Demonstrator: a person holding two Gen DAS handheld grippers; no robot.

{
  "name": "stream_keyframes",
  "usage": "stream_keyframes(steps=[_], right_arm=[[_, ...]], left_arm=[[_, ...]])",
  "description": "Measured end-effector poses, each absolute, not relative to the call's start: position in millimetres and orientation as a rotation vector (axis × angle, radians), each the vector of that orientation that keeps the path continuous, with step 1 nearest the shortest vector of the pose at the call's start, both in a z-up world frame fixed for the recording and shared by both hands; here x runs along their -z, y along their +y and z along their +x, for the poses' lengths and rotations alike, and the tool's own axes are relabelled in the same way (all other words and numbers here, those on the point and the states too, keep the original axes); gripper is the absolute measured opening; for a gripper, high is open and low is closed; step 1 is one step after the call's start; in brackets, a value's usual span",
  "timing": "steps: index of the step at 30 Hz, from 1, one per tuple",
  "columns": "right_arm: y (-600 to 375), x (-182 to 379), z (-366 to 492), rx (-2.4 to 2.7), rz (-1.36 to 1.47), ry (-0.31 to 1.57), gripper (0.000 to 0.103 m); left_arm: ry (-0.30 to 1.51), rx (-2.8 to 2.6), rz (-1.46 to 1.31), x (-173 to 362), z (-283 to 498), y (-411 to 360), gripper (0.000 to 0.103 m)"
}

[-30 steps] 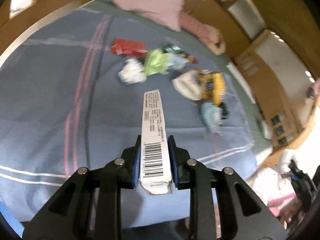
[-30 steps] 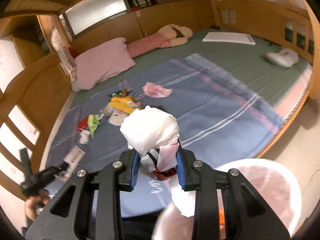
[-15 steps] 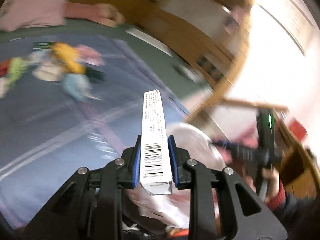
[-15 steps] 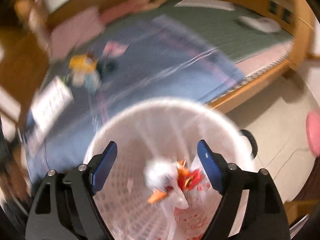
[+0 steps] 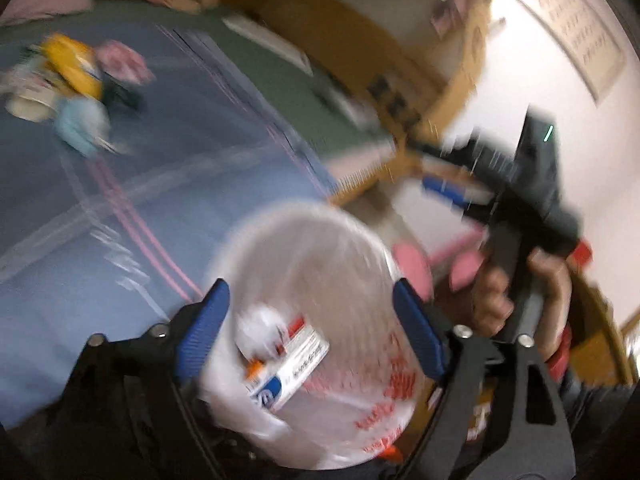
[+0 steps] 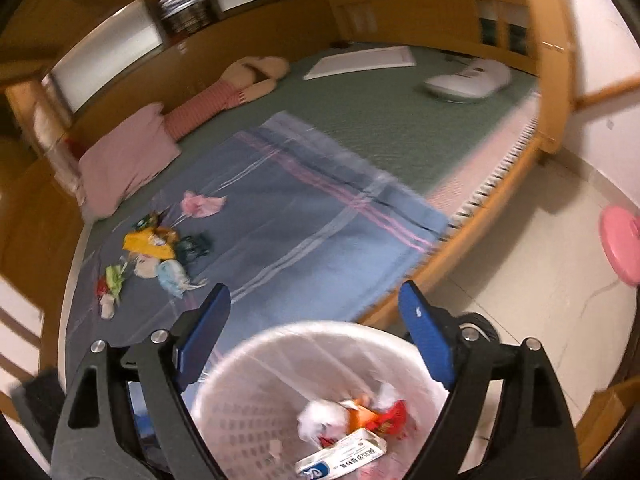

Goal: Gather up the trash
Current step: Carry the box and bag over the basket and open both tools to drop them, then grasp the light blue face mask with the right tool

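Left claw [image 5: 310, 330] over white-blue box [image 5: 294, 364]

A bedroom under warm indoor light: a wide wooden bed frame [image 6: 492, 196] carries a green mattress cover [image 6: 400, 120], with a blue striped blanket [image 6: 304, 216] spread over its near part. At far left a pink pillow [image 6: 128, 164] lies beside a striped plush doll [image 6: 236, 88]. Frosted window panels [image 6: 108, 68] run along the wooden headboard wall. To the right, pale floor tiles [image 6: 520, 280] meet a white wall [image 6: 600, 40].
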State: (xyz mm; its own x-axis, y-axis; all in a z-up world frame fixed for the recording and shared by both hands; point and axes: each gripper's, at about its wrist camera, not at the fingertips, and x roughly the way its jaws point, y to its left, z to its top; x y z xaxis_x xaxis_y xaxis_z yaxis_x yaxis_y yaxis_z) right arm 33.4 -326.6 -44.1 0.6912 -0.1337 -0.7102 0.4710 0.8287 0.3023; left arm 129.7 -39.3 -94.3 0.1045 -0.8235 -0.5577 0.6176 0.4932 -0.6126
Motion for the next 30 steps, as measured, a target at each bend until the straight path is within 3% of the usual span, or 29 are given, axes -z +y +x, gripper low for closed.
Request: stream_keyframes(steps=[9,13,20,22,23,24,27,30], right_arm=[[-219,75,203,0.117,0.377,0.885,0.09],[-149,121,296,0.099,0.163,0.98,0.09],[-103,185,367,0.149,0.104,1.089,0.09],[-93,192,373,0.151,0.072,1.088,0.076],[-90,193,373,0.139,0.072,1.087,0.057],[-88,193,373,0.124,0.074,1.089,0.046],[-83,190,369,0.075,0.095,1.085,0.034],[-81,185,360,0.003,0.162,1.088,0.034]], left_arm=[[0.789,0.296,-0.259,66,189,108,0.09],[0.839,0.248,-0.342,72,194,144,0.092],[0.903,0.129,-0.336,80,196,178,0.095],[0.941,0.106,-0.374,83,201,201,0.095],[0.967,0.09,-0.405,87,203,209,0.095],[0.995,0.068,-0.437,92,205,218,0.095],[1.05,0.014,-0.513,110,216,234,0.095],[1.075,-0.015,-0.601,125,219,251,0.095]])
